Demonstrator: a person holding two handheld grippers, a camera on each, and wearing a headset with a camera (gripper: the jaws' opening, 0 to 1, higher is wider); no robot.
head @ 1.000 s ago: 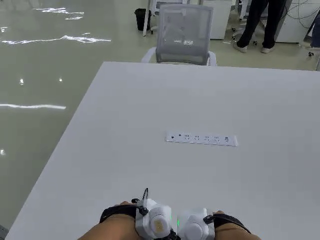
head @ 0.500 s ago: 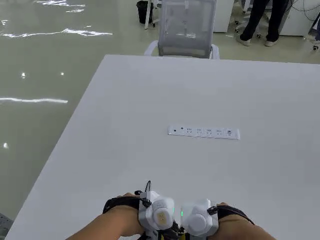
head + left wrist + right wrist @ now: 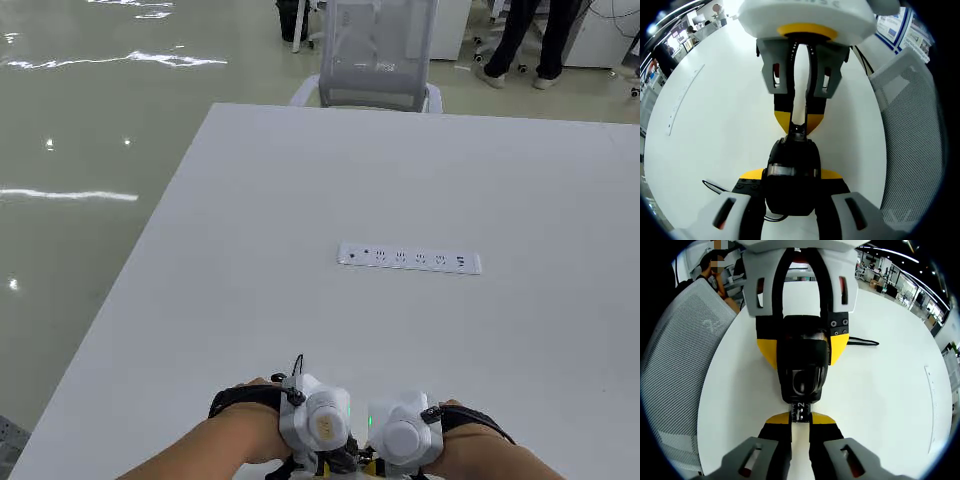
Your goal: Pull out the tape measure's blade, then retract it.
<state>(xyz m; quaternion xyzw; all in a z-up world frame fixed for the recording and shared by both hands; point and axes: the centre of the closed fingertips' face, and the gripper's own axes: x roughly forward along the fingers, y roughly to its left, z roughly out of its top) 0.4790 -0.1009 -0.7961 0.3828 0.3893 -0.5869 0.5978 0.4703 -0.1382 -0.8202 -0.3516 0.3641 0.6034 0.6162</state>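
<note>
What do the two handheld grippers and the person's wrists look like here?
Left gripper and right gripper match: white rounded housings, grey fingers with red slots, yellow pads. Head view shows a green light on each housing, a thin black cable at one, and black wrist straps; forearms bare.

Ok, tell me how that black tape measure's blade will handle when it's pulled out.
The narrow marked blade is barely out, pinched in the right tongs, so it is probably stiff now; drawn longer it would likely sag or buckle. Released, it would probably snap back into the black case clamped in the left tongs.
</note>
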